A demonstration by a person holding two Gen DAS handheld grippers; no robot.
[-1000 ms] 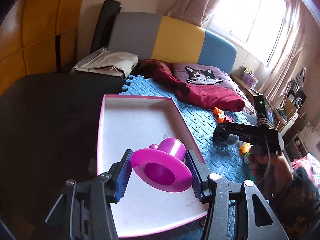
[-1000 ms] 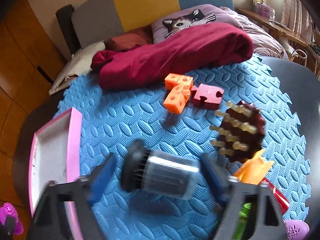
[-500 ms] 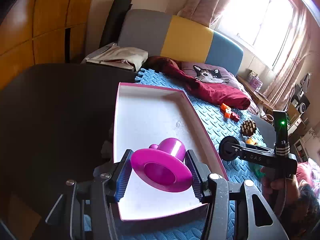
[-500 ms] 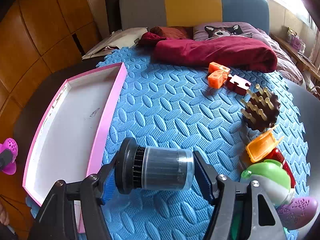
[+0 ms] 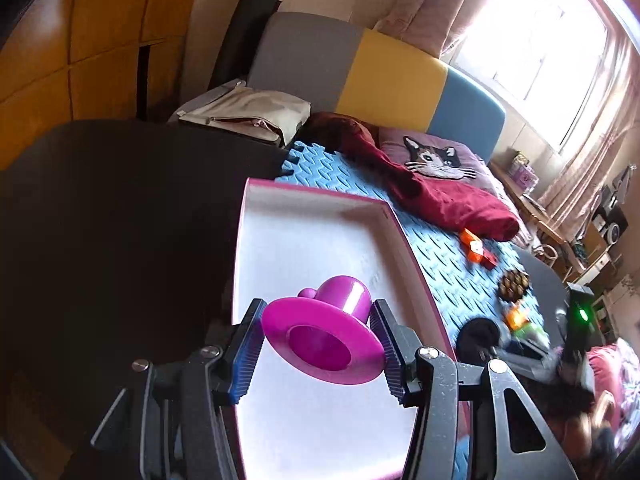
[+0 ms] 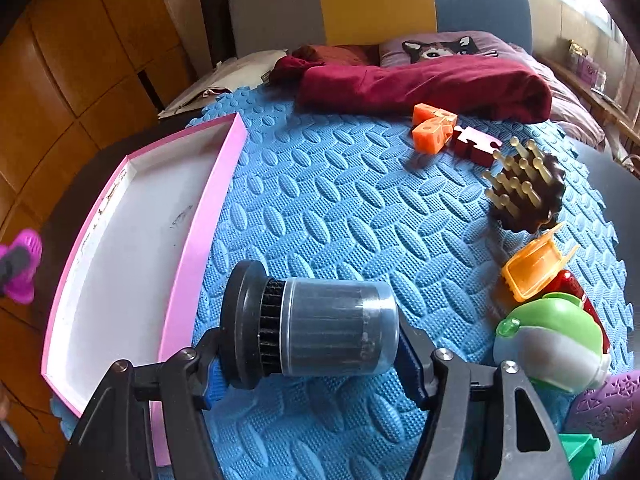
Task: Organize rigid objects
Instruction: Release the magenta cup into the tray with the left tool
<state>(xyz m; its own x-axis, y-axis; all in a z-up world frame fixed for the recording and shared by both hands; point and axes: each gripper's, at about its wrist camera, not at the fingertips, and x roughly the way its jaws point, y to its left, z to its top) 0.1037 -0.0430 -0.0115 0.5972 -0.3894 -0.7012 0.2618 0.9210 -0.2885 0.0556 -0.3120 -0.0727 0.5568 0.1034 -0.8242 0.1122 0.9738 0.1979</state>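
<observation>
My left gripper is shut on a magenta hat-shaped toy, brim toward the camera. It hangs over the near half of a white tray with a pink rim. My right gripper is shut on a black cylinder with a clear cover, held sideways above the blue foam mat. That cylinder is just right of the tray. In the right wrist view the magenta toy shows at the far left edge.
On the mat's right side lie orange blocks, a dark red puzzle piece, a brown peg brush, an orange box and a green-white toy. A dark red cloth lies at the back.
The right gripper has carried the cylinder left toward the tray and rolled level. The left gripper, still holding the magenta toy, has shifted slightly over the tray.
</observation>
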